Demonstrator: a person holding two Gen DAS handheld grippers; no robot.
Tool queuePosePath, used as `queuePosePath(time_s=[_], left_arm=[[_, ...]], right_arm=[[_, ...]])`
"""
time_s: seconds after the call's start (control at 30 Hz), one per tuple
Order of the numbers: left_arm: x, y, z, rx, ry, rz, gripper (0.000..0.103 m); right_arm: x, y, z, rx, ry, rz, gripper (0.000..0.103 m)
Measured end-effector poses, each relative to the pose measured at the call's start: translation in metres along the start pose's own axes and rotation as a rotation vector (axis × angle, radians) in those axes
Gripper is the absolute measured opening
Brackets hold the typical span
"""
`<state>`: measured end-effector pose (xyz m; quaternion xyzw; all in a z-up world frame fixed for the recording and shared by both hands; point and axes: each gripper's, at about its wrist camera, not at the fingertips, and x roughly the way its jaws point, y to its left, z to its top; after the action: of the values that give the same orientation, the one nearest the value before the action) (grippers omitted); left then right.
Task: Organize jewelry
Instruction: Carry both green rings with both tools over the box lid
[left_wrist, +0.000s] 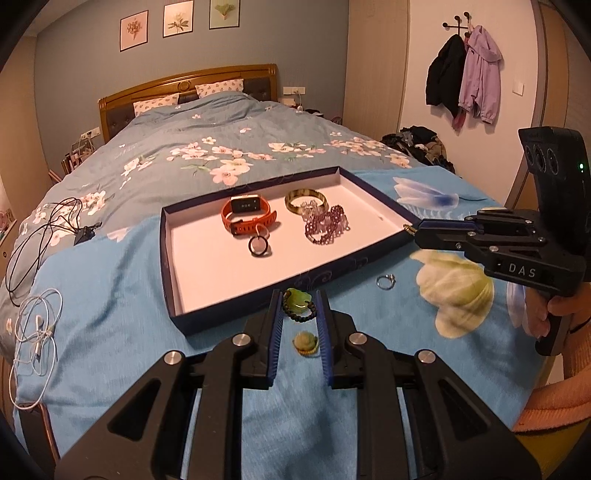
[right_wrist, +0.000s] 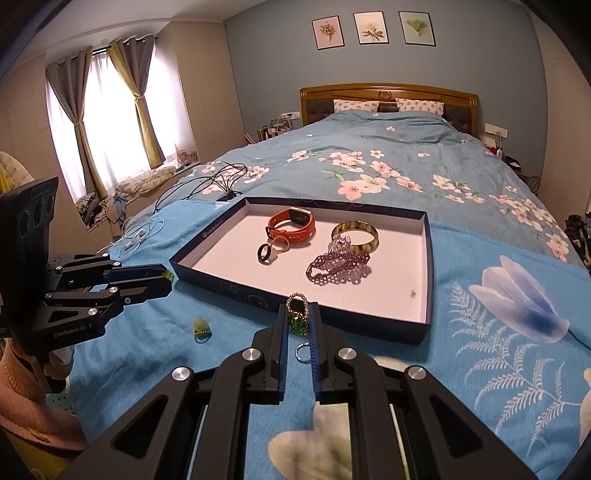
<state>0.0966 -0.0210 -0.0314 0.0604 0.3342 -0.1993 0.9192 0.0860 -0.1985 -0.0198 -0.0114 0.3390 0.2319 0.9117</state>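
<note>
My left gripper (left_wrist: 298, 299) is shut on a dark beaded bracelet with a green jade pendant (left_wrist: 300, 308), held just above the blue cloth at the near wall of the dark blue tray (left_wrist: 236, 308). My right gripper (right_wrist: 298, 310) is shut on a gold-and-green beaded piece (right_wrist: 297, 317), also in front of the tray (right_wrist: 240, 291). In the tray lie an orange watch (right_wrist: 291, 225), a black ring (right_wrist: 266, 254), a mottled bangle (right_wrist: 355, 234) and purple bead bracelets (right_wrist: 338, 267). On the cloth lie a silver ring (right_wrist: 303, 350) and a small green ornament (right_wrist: 201, 326).
The tray rests on a light blue flowered cloth (left_wrist: 129, 332) over a bed. White earphone cable (left_wrist: 35, 332) and black cables (left_wrist: 40, 236) lie at the left. A person's hand and pink sleeve (left_wrist: 561, 369) hold the right gripper's handle.
</note>
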Motion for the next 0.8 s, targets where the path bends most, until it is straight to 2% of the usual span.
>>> queuePosePath(time_s=[0.8], left_arm=[[0.023,0.007,0.032,0.009,-0.041,0.031,0.018]], right_arm=[[0.016,-0.007,0.029,-0.022,-0.024,-0.008,0.009]])
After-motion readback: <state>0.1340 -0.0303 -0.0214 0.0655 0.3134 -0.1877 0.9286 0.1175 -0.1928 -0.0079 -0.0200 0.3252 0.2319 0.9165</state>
